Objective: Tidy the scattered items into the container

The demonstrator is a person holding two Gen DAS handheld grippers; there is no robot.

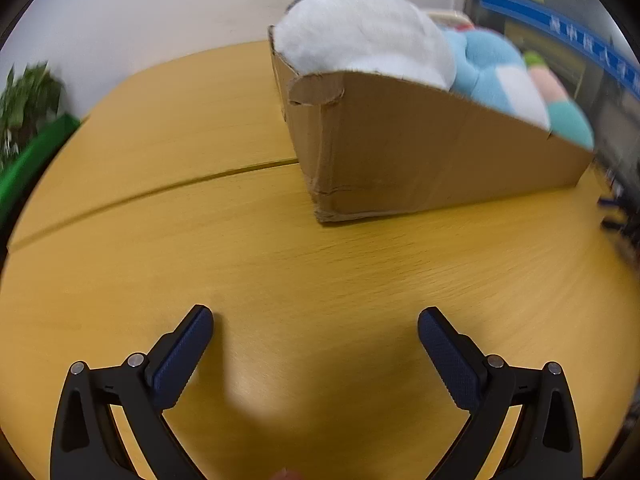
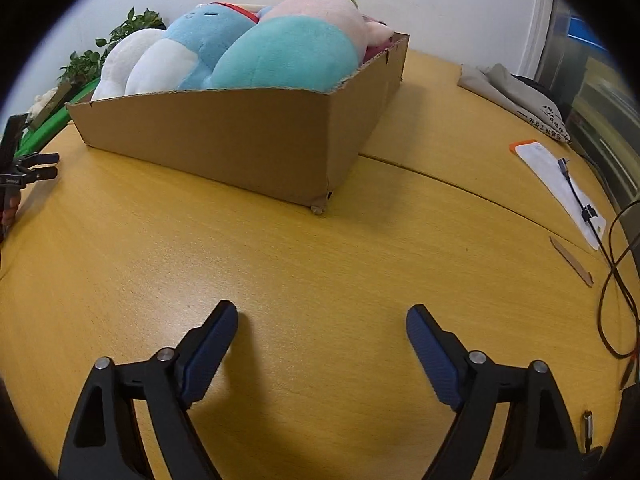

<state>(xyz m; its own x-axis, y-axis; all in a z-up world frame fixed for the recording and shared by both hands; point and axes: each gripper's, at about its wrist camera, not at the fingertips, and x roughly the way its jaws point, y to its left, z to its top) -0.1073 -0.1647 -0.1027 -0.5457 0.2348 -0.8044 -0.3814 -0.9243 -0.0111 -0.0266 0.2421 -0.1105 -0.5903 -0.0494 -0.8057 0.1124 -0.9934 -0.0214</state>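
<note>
A low cardboard box (image 1: 420,160) stands on the yellow wooden table (image 1: 280,280) and holds several plush toys: a white one (image 1: 360,32), a light blue one (image 1: 484,64) and a teal and pink one (image 1: 560,100). In the right wrist view the same box (image 2: 240,140) shows the white plush (image 2: 124,60), the blue plush (image 2: 208,36) and the teal and pink plush (image 2: 288,52). My left gripper (image 1: 316,316) is open and empty above bare table, short of the box. My right gripper (image 2: 322,314) is open and empty, also short of the box.
A potted plant (image 1: 24,96) and a green object (image 1: 36,156) stand at the table's left edge. In the right wrist view a folded cloth (image 2: 516,96), a white paper sleeve (image 2: 560,188), a wooden stick (image 2: 572,256) and cables (image 2: 616,280) lie at the right.
</note>
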